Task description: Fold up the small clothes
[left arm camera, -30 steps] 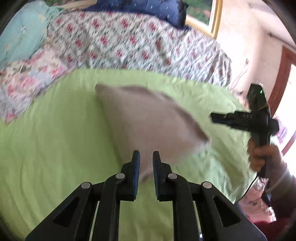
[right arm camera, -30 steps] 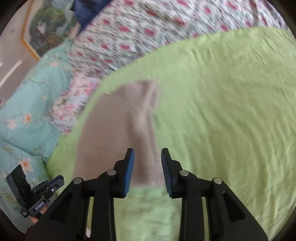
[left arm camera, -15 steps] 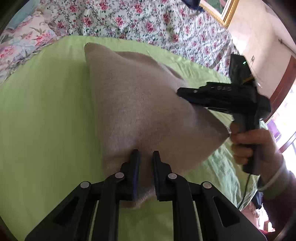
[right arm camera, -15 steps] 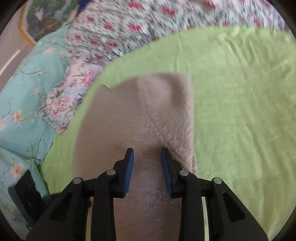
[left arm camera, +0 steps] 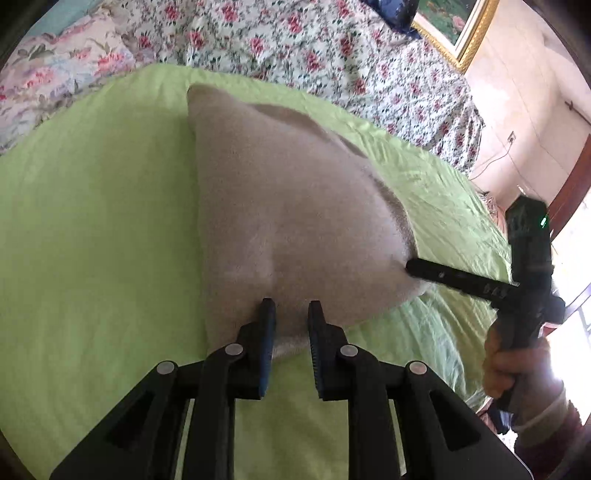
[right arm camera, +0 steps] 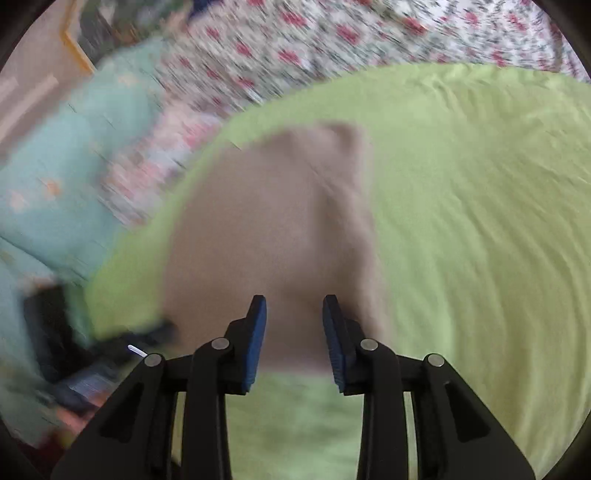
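Note:
A beige folded cloth [left arm camera: 291, 221] lies on the green sheet [left arm camera: 92, 221]. My left gripper [left arm camera: 291, 317] is open, its blue-padded fingers over the cloth's near edge with a gap between them. In the left wrist view the right gripper [left arm camera: 413, 266] reaches in from the right, its tip at the cloth's right edge. In the right wrist view, which is blurred, the cloth [right arm camera: 273, 229] lies ahead and my right gripper [right arm camera: 293, 314] is open over its near edge, on the green sheet [right arm camera: 480, 221].
A floral quilt [left arm camera: 314, 48] covers the bed beyond the sheet. A light blue flowered pillow [right arm camera: 55, 177] lies at the left in the right wrist view. A gold-framed picture [left arm camera: 461, 26] hangs on the wall. The sheet's right edge drops off near the hand [left arm camera: 517, 369].
The right gripper has pulled back from above the cloth to its right edge. The left gripper's fingers have opened slightly. The cloth has settled flatter on the sheet.

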Demonstrator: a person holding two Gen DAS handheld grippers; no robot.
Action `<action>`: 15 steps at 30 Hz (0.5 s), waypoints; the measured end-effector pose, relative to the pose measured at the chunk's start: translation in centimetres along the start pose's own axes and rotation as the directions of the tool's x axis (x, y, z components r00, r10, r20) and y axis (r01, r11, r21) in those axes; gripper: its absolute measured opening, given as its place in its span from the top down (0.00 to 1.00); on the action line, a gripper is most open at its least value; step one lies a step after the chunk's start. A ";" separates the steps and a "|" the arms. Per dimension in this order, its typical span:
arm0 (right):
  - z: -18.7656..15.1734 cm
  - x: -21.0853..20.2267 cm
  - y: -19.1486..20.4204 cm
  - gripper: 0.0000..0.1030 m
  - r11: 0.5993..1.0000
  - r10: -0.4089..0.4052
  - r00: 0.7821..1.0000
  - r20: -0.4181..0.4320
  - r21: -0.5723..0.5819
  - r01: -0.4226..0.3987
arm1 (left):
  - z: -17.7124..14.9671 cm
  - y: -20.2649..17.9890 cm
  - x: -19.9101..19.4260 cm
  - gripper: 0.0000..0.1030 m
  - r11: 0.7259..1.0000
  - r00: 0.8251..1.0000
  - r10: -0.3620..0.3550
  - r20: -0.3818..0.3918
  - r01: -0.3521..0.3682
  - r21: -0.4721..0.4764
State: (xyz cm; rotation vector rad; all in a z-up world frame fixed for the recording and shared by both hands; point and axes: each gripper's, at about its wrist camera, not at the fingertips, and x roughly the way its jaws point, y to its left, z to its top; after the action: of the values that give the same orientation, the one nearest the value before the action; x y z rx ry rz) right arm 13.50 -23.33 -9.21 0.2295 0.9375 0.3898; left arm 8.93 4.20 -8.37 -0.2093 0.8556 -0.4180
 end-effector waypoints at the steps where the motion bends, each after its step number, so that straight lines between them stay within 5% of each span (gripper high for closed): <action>1: -0.5 0.0 -0.6 0.69 1.000 0.026 1.000 0.015 0.016 -0.026 | -0.2 0.0 0.1 0.83 1.000 1.000 0.005 -0.003 -0.005 -0.003; 13: -0.4 -0.8 -0.8 0.69 0.998 0.033 0.998 0.050 0.048 -0.035 | 0.4 -0.9 -1.7 0.82 0.998 0.999 0.051 0.016 -0.052 0.025; 15: 0.7 -1.8 -0.7 0.68 0.997 0.046 0.996 0.081 0.059 -0.051 | 1.6 -1.0 -3.0 0.70 0.997 0.996 0.063 0.057 -0.065 0.037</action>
State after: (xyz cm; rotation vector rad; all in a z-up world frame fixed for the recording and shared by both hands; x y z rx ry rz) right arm 13.27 -24.71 -7.72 0.3220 0.8670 0.3943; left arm 8.17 4.61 -4.96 -0.1567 0.7963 -0.3666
